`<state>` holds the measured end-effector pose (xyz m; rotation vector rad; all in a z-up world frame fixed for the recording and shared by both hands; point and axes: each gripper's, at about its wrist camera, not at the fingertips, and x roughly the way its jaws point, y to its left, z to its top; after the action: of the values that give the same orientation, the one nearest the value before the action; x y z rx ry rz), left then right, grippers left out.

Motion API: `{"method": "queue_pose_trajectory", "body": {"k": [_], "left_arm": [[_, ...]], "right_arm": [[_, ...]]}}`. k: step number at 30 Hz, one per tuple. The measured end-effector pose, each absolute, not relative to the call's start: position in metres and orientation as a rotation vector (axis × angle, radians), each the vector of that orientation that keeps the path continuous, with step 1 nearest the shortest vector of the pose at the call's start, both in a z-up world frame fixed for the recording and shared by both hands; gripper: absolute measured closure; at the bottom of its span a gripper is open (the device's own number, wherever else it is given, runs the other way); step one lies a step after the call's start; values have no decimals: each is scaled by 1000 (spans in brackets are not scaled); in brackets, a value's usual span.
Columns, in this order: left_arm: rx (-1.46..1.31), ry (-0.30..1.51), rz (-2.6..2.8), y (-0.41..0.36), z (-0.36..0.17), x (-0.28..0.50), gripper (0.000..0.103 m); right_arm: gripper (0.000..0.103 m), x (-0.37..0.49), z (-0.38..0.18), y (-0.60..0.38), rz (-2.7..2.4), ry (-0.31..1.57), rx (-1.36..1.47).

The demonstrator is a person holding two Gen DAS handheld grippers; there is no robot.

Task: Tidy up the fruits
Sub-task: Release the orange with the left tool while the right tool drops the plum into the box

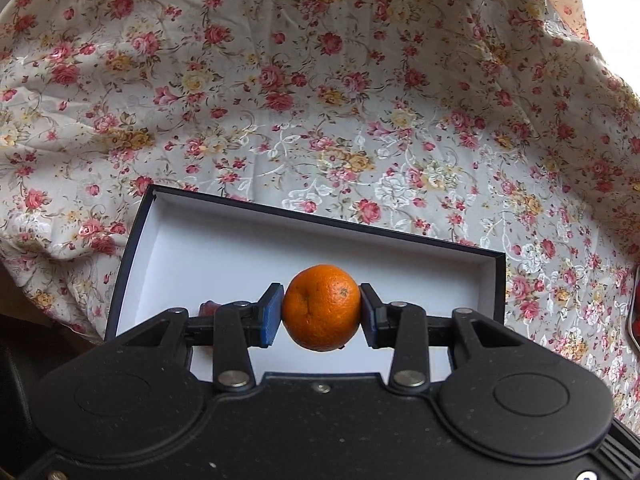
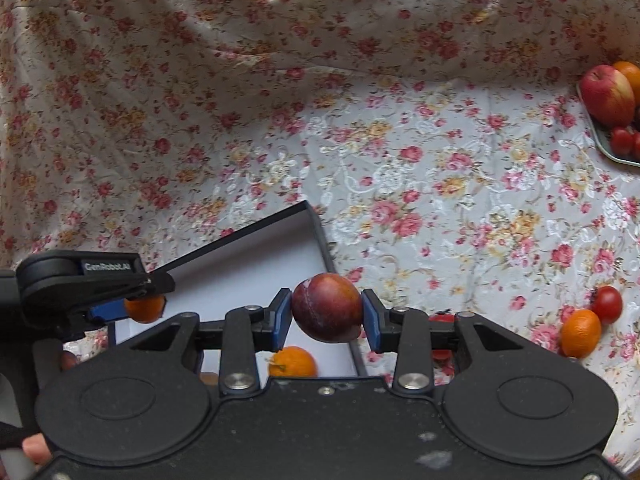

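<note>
My left gripper [image 1: 322,314] is shut on an orange tangerine [image 1: 322,307] and holds it above the white inside of a dark-rimmed box [image 1: 224,248]. In the right wrist view the left gripper [image 2: 132,304] comes in from the left with that tangerine [image 2: 145,308] over the box [image 2: 256,256]. My right gripper [image 2: 326,312] is shut on a dark red plum [image 2: 327,307] above the box's right rim. Another tangerine [image 2: 293,362] lies inside the box, partly hidden by the gripper.
A floral cloth [image 2: 400,184] covers the table and rises as a backdrop. A tray [image 2: 612,152] at far right holds an apple [image 2: 607,95], an orange and small tomatoes. A tangerine [image 2: 580,333] and a tomato [image 2: 607,304] lie loose on the cloth at right.
</note>
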<state>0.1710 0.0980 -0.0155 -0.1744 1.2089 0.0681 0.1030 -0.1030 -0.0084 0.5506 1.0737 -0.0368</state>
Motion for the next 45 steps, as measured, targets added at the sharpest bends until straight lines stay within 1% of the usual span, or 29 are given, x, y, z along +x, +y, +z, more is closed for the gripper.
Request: {"method": "queue_pose_trajectory", "body": {"k": [14,19,23,26,29,38,45], "left_arm": [[-172,1229,44,112,-20,166,55],[-163,1220,41,117,-19,165,56],[-169,1195,33,122,-13,164,55],[-194,1212,31,126,-16,165,55],[-201,1227,37,127,-18,166,55],[-168,1216,33,123,-16,164,55],[-155,1202,39,123,-14,163,55]], "right_arm": [[64,128,-17,-42,82,1100,369],[63,135,-28,-42,178,1160,460],[63,135,-26,-33,138,1120,363],[63,135,-25,-30,165,1094,353],[62,135,-25,-26,194,1098,350],[63,134,-30,-8,174,1125,220],[63,130,-29,-1,186,1108,162]]}}
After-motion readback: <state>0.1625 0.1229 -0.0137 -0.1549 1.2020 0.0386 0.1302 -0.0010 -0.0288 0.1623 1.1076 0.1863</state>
